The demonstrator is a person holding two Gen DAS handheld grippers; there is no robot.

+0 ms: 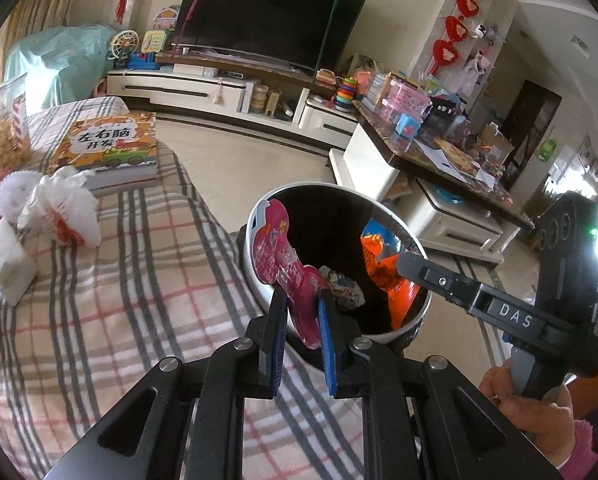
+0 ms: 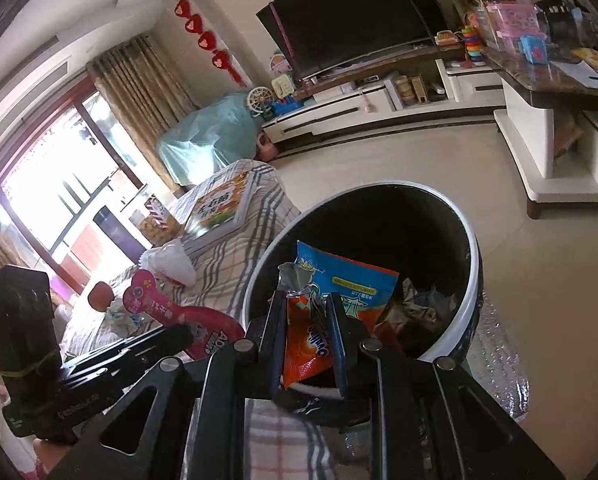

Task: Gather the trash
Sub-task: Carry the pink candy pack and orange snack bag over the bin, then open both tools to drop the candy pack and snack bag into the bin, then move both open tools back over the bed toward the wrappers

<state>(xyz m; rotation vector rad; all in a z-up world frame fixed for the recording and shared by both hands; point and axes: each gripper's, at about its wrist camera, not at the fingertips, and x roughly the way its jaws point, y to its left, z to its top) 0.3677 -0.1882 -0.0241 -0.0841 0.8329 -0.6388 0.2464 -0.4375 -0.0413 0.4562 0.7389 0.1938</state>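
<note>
The left gripper (image 1: 302, 312) is clamping the lower end of a pink wrapper (image 1: 277, 248), whose upper part is leaning across the near rim of the bin (image 1: 413, 322); the right gripper (image 2: 307, 332) is pinching an orange packet (image 2: 305, 344) just over the bin's (image 2: 473, 280) near edge, its top already sticking up inside the mouth; both pieces are hanging above or at the opening, so the step in hand looks like the drop; to do it well, each claw is best carried a little further over the dark middle before the jaws part, since the pink wrapper is sitting half outside the rim and could slide onto the plaid cloth (image 1: 119, 300); releasing one at a time is keeping the two tools from bumping; beyond, crumpled white paper (image 1: 59, 208) is lying on the cloth near a book (image 1: 107, 148), probably next.
</note>
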